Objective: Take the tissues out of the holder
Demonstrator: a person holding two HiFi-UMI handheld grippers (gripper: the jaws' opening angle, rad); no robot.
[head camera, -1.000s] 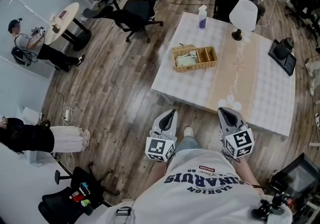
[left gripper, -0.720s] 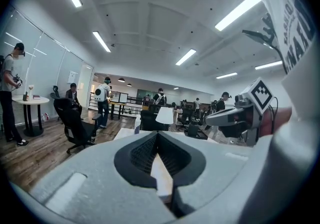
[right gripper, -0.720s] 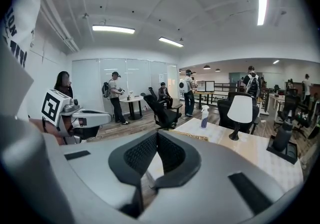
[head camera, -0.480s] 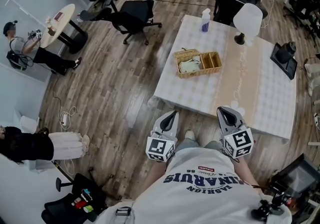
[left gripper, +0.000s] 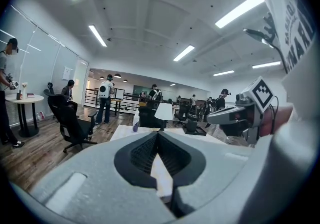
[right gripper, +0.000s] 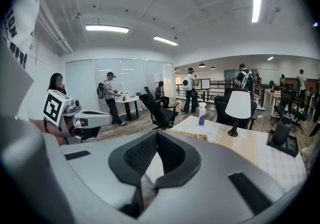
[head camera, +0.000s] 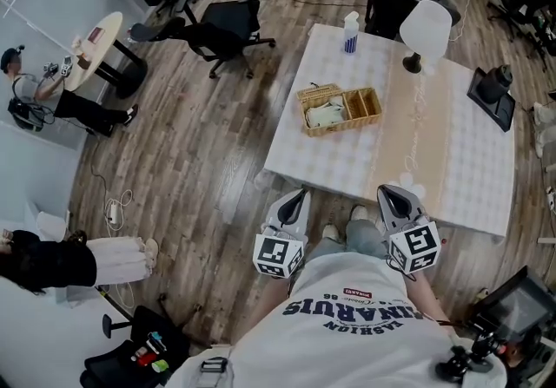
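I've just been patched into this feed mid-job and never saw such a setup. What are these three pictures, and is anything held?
No robot arm here: a person stands at a table with a hand-held gripper in each hand. The head view comes from a camera on the person's head, looking down; the left hand-held gripper and right hand-held gripper are the two grey pieces low in it. The other two views come from cameras riding on each, looking along its jaws. Both pairs of jaws are together, holding nothing. On the table: a wicker basket with tissues in its larger compartment, a spray bottle and a white lamp.
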